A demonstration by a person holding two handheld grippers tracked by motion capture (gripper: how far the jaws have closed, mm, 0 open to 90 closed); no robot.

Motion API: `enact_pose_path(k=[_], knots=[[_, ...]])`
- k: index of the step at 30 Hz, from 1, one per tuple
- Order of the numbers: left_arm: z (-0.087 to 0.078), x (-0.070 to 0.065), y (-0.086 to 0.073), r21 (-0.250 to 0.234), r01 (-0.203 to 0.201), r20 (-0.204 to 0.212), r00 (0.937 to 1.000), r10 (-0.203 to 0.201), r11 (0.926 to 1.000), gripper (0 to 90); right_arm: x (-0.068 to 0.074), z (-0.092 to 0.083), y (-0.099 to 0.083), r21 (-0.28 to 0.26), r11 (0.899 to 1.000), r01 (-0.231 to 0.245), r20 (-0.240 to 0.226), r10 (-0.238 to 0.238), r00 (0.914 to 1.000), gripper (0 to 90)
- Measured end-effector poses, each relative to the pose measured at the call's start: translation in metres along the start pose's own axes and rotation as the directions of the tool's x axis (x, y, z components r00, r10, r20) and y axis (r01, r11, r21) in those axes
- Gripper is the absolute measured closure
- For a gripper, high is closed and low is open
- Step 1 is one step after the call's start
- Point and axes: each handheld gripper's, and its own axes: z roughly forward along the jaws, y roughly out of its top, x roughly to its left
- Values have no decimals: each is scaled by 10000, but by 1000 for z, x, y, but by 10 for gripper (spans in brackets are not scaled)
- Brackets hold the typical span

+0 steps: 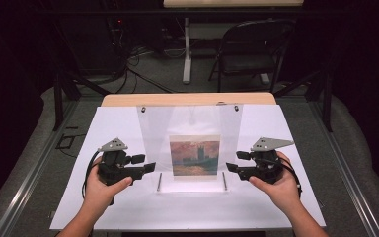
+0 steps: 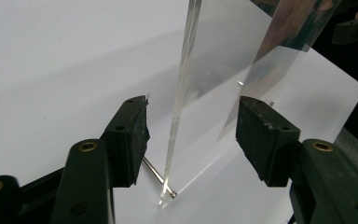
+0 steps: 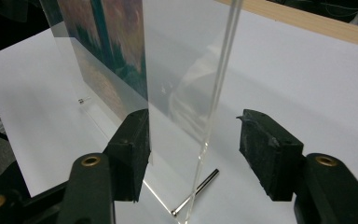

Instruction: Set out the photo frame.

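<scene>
Around the acrylic frame (image 1: 190, 148), both grippers' jaws stand open, untouching.

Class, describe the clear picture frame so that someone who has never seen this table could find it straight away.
On the white sheet covering the table, between the two grippers, stands an upright clear acrylic frame. It alone is see-through, holds a reddish painting print, and rests on two thin metal pins.

A clear acrylic picture frame (image 1: 190, 148) stands upright at the table's centre, a reddish landscape print (image 1: 194, 156) at its 6 o'clock edge
</scene>
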Motion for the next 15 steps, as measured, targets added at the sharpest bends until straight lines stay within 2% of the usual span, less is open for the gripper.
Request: enact_pose_path(k=[2,5,6,9,10,15], knots=[[0,1,-7,24,-169,-110,9998,169,9999,414,-1,0,-7,4,10000,-69,74,69,9999,413],[3,3,-20,-74,-4,-114,9999,3,10000,405,-4,0,-19,48,10000,-86,310,85,9995,406],[3,3,-20,-74,-4,-114,9999,3,10000,402,-4,0,-19,48,10000,-86,310,85,9995,406],[7,12,-40,-132,178,-405,9990,-183,9998,397,-10,2,-36,87,9991,-403,365,400,9985,404],[7,12,-40,-132,178,-405,9990,-183,9998,391,-10,2,-36,87,9991,-403,365,400,9985,404],[8,22,-57,-362,261,-740,9968,-287,9990,389,-16,1,-49,97,9993,-363,955,352,9948,400]])
